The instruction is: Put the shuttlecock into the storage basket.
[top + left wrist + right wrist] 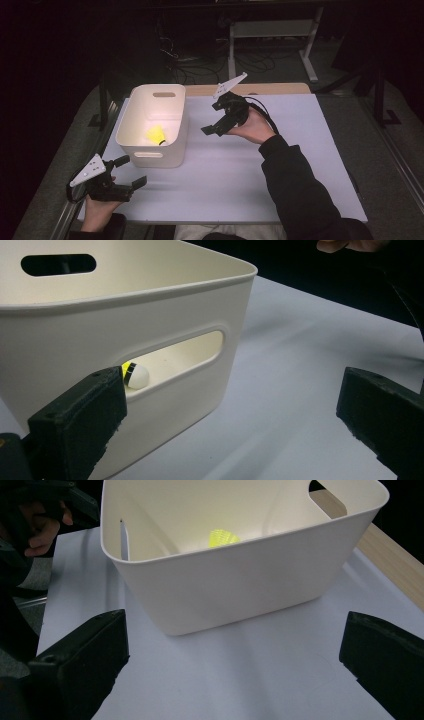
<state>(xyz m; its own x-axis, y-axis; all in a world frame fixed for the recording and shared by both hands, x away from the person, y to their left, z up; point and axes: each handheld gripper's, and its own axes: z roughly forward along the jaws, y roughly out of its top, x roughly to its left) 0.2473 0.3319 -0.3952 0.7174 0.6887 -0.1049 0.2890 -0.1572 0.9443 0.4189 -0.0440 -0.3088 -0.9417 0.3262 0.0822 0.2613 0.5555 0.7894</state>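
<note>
One yellow shuttlecock point(156, 134), white-tipped.

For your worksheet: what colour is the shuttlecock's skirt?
Bright yellow shuttlecock, best seen in the high view.

One white bin point(152, 145) stands on the one surface point(280, 170). One yellow shuttlecock point(156, 134) lies inside the bin. There are two hand-held grippers: the left hand-held gripper point(131, 172) and the right hand-held gripper point(214, 116), each with two black jaws.
</note>
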